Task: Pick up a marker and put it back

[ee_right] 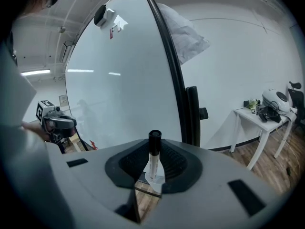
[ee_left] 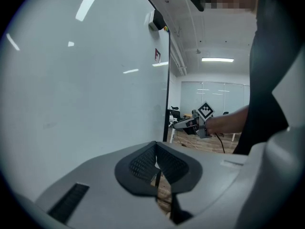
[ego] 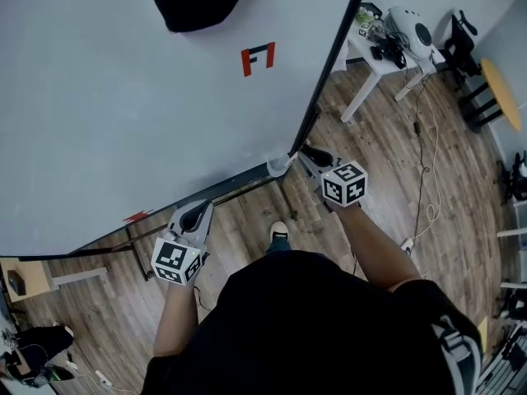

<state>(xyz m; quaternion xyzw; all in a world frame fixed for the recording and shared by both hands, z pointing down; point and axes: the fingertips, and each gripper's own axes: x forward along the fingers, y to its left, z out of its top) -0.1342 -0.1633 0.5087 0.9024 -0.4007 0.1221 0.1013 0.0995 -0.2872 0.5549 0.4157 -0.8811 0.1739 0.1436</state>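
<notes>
A marker [ee_right: 153, 152] with a black cap and a white body stands upright between the pads of my right gripper [ee_right: 151, 170], which is shut on it. In the head view the right gripper [ego: 306, 156] sits by the lower right corner of the whiteboard [ego: 123, 113]; the marker itself is hidden there. My left gripper [ego: 196, 214] hovers near the board's bottom edge, further left. Its jaws [ee_left: 156, 168] are shut with nothing between them. The right gripper [ee_left: 190, 123] also shows in the left gripper view, beyond the board's edge.
A black frame post [ee_right: 191, 114] runs down the whiteboard's right edge. A white table [ego: 380, 59] with a helmet [ego: 409, 28] stands at the back right, with cables on the wood floor [ego: 426, 189]. A red mark [ego: 258, 58] is on the board.
</notes>
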